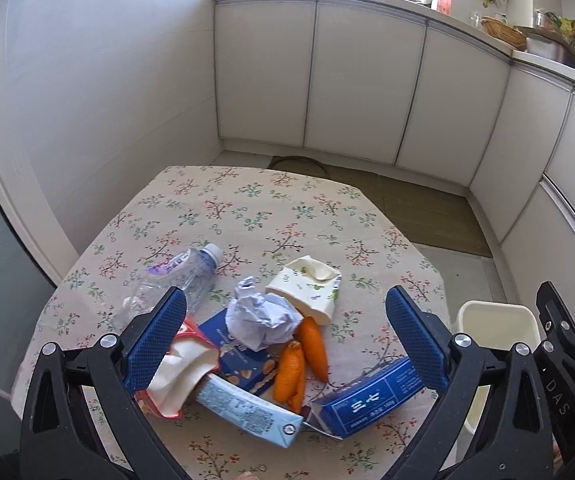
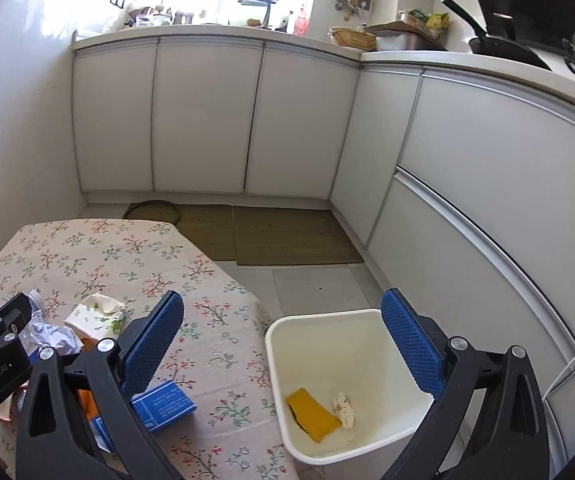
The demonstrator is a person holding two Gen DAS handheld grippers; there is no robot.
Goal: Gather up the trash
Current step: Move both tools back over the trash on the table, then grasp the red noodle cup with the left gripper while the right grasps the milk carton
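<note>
My left gripper (image 1: 285, 336) is open and hovers over a pile of trash on the floral tablecloth (image 1: 247, 208). The pile holds a crumpled paper ball (image 1: 259, 316), a clear plastic bottle (image 1: 171, 280), a flowered paper cup (image 1: 307, 288), two carrots (image 1: 303, 356), a dark blue box (image 1: 367, 400), a light blue carton (image 1: 247, 408) and a red-and-white pouch (image 1: 179, 372). My right gripper (image 2: 283, 340) is open above the white trash bin (image 2: 311, 328), which stands beside the table. Inside lie a yellow wrapper (image 2: 311, 412) and a crumpled tissue (image 2: 343, 408).
White kitchen cabinets (image 2: 207, 120) run along the back and right. Woven floor mats (image 2: 287, 236) lie beyond the table. A countertop (image 2: 467, 58) carries a pan, pots and baskets. The bin (image 1: 495, 328) shows at the table's right edge in the left wrist view.
</note>
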